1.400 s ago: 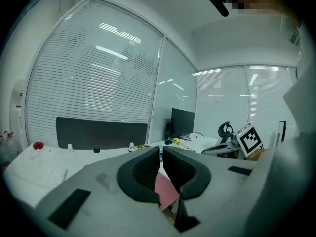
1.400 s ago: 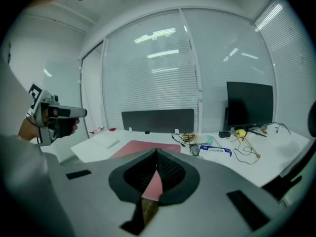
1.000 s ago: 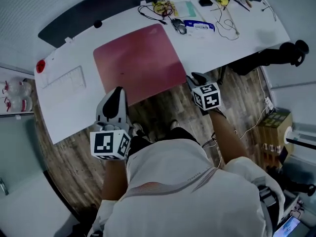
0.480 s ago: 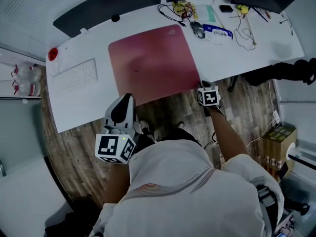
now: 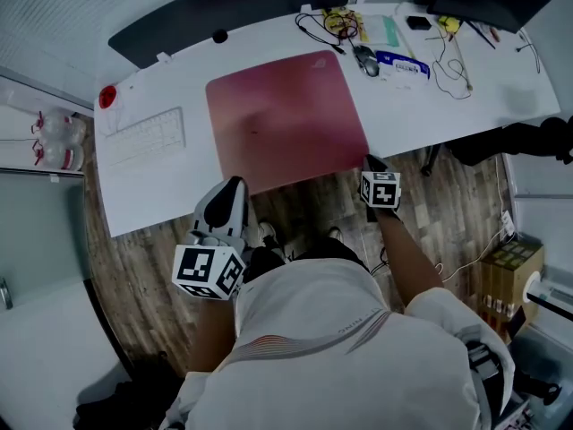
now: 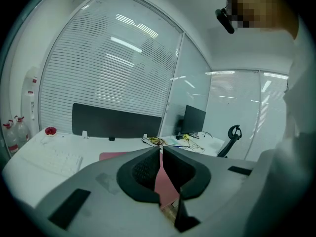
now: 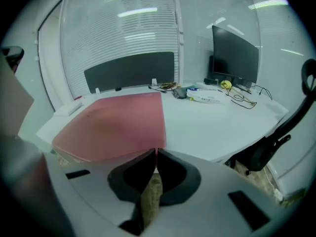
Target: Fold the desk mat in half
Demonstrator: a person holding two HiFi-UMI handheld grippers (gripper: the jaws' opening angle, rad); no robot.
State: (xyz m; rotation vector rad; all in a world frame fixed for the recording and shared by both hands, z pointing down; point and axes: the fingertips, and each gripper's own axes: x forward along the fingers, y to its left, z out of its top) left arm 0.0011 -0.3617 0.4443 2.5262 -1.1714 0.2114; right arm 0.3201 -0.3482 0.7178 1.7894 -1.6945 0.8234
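Observation:
The pink desk mat [image 5: 282,119] lies flat on the white desk [image 5: 448,110], its near edge along the desk's front. My right gripper [image 5: 369,161] is at the mat's near right corner. In the right gripper view [image 7: 156,153] its jaws are closing, almost together, with the edge of the mat [image 7: 113,125] at their tips. My left gripper [image 5: 235,184] hangs just in front of the desk below the mat's near left corner. Its jaws [image 6: 161,151] are shut with nothing in them, and the mat [image 6: 111,156] lies beyond.
A white keyboard [image 5: 148,137] and a red object [image 5: 107,95] lie left of the mat. A mouse [image 5: 363,58], cables [image 5: 336,21] and small items lie at the back right. A black panel [image 5: 224,12] lines the desk's far edge. An office chair [image 5: 510,137] stands at the right.
My right gripper has moved forward to the mat's near right corner and closed its jaws there. The left gripper has stayed in front of the desk.

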